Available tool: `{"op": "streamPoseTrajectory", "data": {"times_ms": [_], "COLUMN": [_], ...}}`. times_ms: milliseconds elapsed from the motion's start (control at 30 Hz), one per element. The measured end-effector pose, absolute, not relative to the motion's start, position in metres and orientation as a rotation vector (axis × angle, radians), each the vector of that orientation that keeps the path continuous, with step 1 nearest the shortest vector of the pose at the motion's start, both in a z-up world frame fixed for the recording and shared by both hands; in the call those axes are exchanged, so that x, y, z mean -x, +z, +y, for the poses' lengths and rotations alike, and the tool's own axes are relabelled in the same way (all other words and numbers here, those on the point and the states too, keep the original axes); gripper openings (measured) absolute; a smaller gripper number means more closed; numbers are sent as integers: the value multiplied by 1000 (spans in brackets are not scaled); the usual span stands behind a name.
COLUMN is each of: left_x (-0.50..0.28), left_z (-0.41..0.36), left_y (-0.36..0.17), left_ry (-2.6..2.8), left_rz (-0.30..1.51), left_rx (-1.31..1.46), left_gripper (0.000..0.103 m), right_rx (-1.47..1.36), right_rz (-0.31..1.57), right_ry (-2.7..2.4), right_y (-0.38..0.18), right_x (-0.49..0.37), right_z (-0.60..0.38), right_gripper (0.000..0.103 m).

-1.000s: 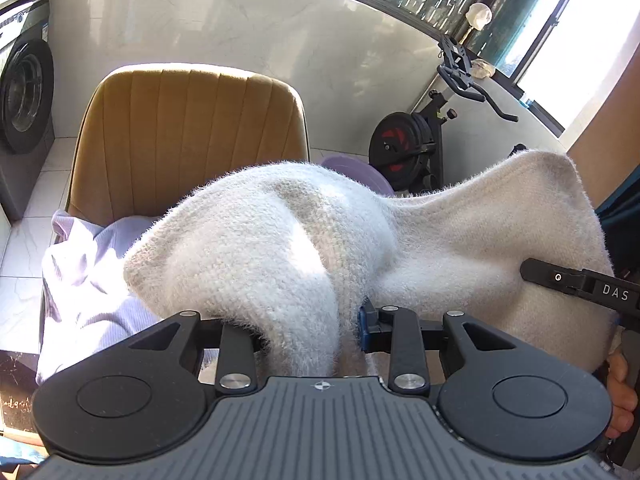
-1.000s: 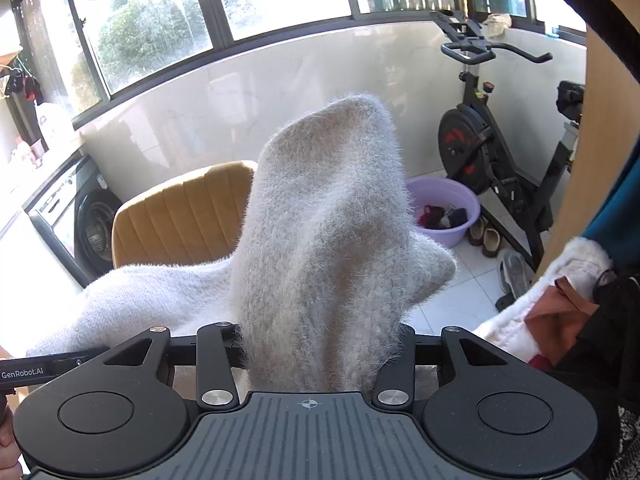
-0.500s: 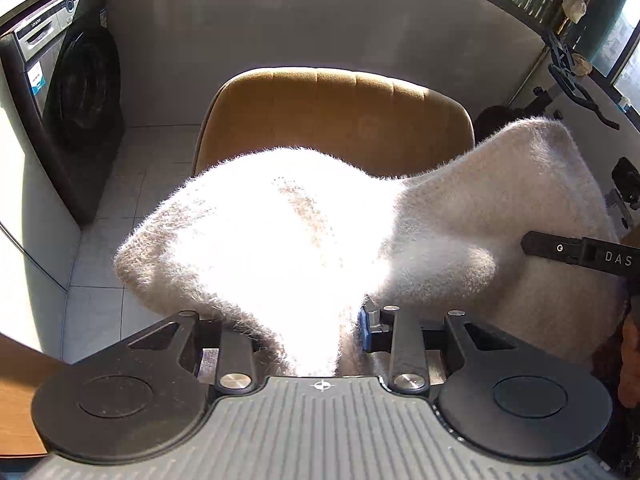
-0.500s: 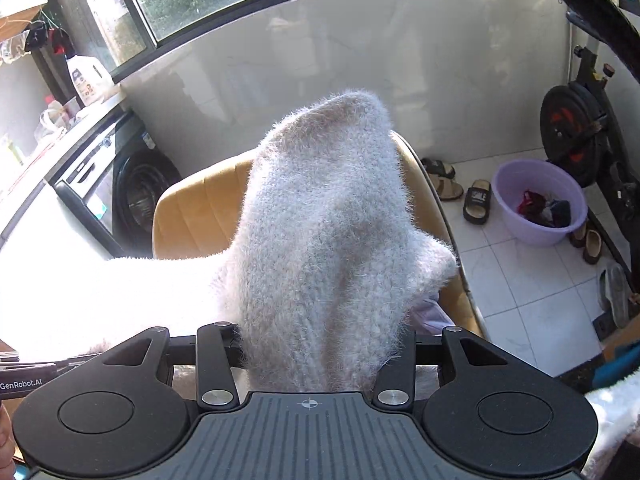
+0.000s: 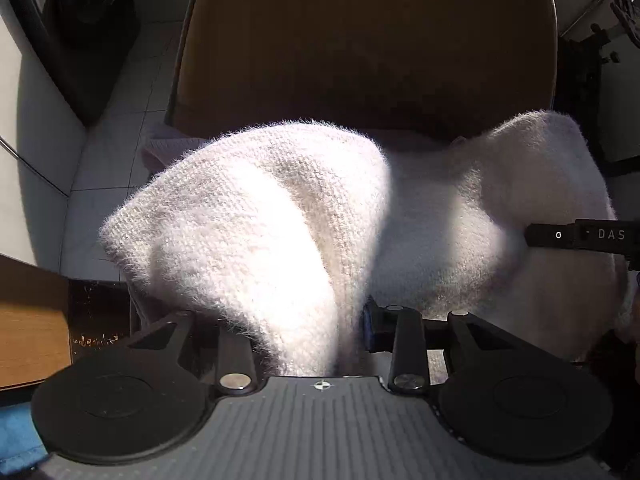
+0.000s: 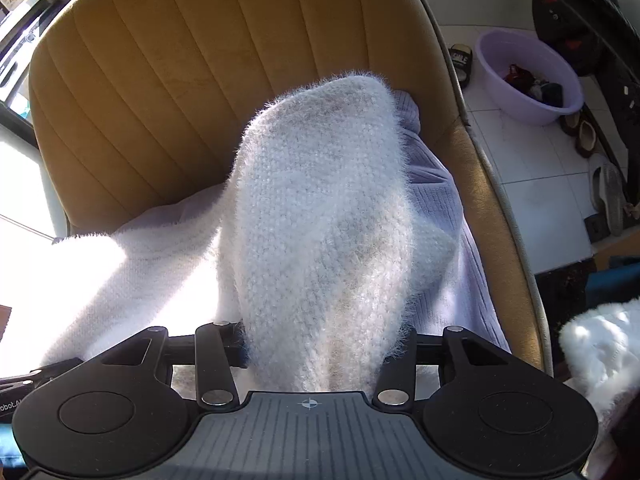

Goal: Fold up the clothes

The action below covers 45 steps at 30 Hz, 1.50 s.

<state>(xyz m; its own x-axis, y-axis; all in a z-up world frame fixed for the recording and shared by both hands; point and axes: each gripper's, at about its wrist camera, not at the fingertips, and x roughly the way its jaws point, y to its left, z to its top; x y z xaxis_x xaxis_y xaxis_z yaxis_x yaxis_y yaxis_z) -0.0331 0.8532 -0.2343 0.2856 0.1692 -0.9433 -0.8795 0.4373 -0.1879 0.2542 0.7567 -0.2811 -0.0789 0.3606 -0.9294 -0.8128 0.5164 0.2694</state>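
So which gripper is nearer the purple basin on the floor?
Right. The purple basin lies off the chair's right side, which is the right gripper's side; the left gripper is further left, and its view doesn't show the basin.

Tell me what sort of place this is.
Probably a home laundry or utility corner. A front-loading washing machine stands on a tiled floor, and a purple basin of small items sits near slippers. A mustard chair holds the fluffy white sweater that both grippers carry.

Mustard chair (image 6: 168, 80) carries a lavender garment (image 6: 448, 216).
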Motion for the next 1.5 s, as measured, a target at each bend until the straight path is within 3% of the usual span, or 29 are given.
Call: {"op": "streamPoseTrajectory", "data": {"times_ms": [133, 200, 267, 300, 400, 667, 900, 1067, 1133, 1500], "left_x": [30, 24, 23, 26, 42, 91, 56, 53, 51, 29], "left_z": [855, 853, 851, 850, 849, 809, 772, 781, 791, 787], "left_y": [-240, -252, -259, -258, -244, -186, -232, -278, -289, -290], "left_ry": [820, 823, 842, 851, 870, 802, 712, 831, 824, 868], "left_rz": [1062, 1108, 1140, 1135, 1076, 823, 955, 1043, 1057, 1105], "left_rx": [817, 778, 722, 715, 741, 812, 802, 762, 783, 711], "left_gripper": [40, 50, 70, 70, 70, 70, 70, 71, 71, 79], "right_rx": [391, 400, 379, 358, 337, 266, 342, 321, 308, 301], "right_rz": [1343, 1340, 1361, 1362, 1324, 1094, 1134, 1219, 1245, 1218], "right_ry": [1021, 1003, 978, 983, 982, 1013, 1105, 942, 901, 866], "right_y": [-284, -295, -305, -304, -289, -220, -244, -296, -307, -298], "right_x": [-259, -261, -269, -273, -284, -290, -246, -268, -276, -259], "right_z": [754, 753, 747, 742, 725, 663, 670, 667, 668, 665], "right_gripper": [44, 51, 58, 59, 75, 71, 69, 57, 64, 75]}}
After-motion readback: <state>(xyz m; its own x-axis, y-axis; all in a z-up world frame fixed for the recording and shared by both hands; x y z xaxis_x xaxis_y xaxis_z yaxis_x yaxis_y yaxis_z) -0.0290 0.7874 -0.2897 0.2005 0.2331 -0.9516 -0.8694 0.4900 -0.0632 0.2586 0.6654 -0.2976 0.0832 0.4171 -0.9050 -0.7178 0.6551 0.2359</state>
